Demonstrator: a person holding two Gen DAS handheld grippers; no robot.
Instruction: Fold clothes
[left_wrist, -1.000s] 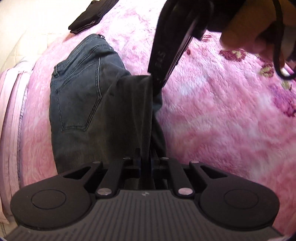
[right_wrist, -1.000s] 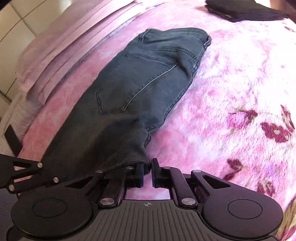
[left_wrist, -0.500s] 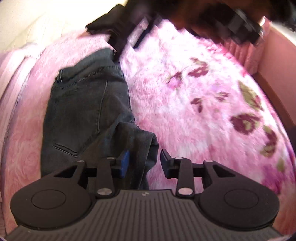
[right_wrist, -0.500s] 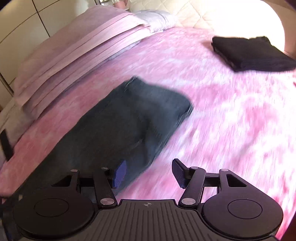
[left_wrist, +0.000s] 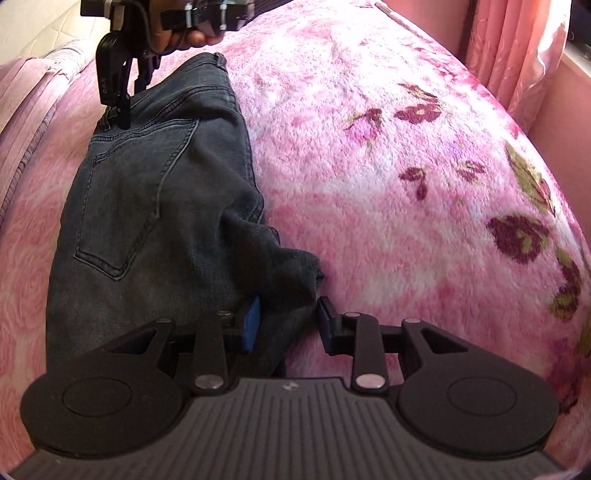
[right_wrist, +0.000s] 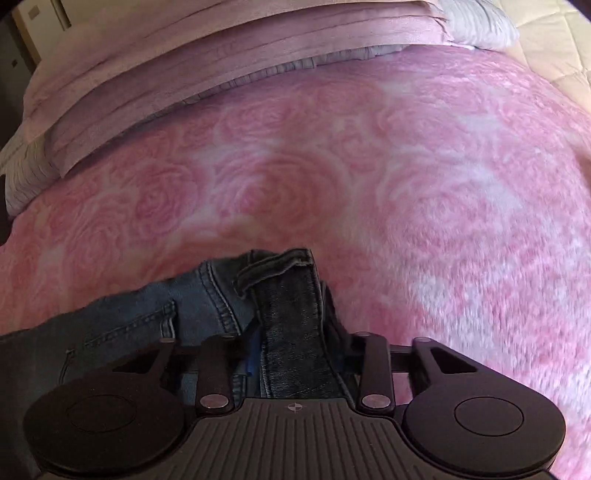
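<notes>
Pink plush blanket (left_wrist: 388, 177) covers the bed and fills most of both views; it carries a tone-on-tone rose pattern on one part and dark red flowers with green leaves on the other. Folded pale pink bedding (right_wrist: 221, 62) lies along the far edge of the blanket in the right wrist view, with a grey-white pillow (right_wrist: 480, 22) at its end. A pink curtain (left_wrist: 517, 48) hangs beyond the bed in the left wrist view.

Dark grey jeans (left_wrist: 159, 206) lie on the blanket, back pocket (left_wrist: 136, 192) facing up, waistband at the far end and the leg fabric bunched at the near end.

Left gripper (left_wrist: 288, 323): the fingers stand apart. The bunched leg fabric lies between them, against the blue pad (left_wrist: 252, 325) of the left finger; the right finger is just clear of the cloth, over the blanket.

Right gripper (right_wrist: 295, 350): in the left wrist view it appears at the top, held by a hand (left_wrist: 173, 33), with its tips pointing down onto the waistband corner. In the right wrist view a strip of waistband with a belt loop (right_wrist: 273, 269) runs up between the fingers. The denim hides the pads, so it cannot be determined whether the fingers press the cloth or stand apart.
</notes>
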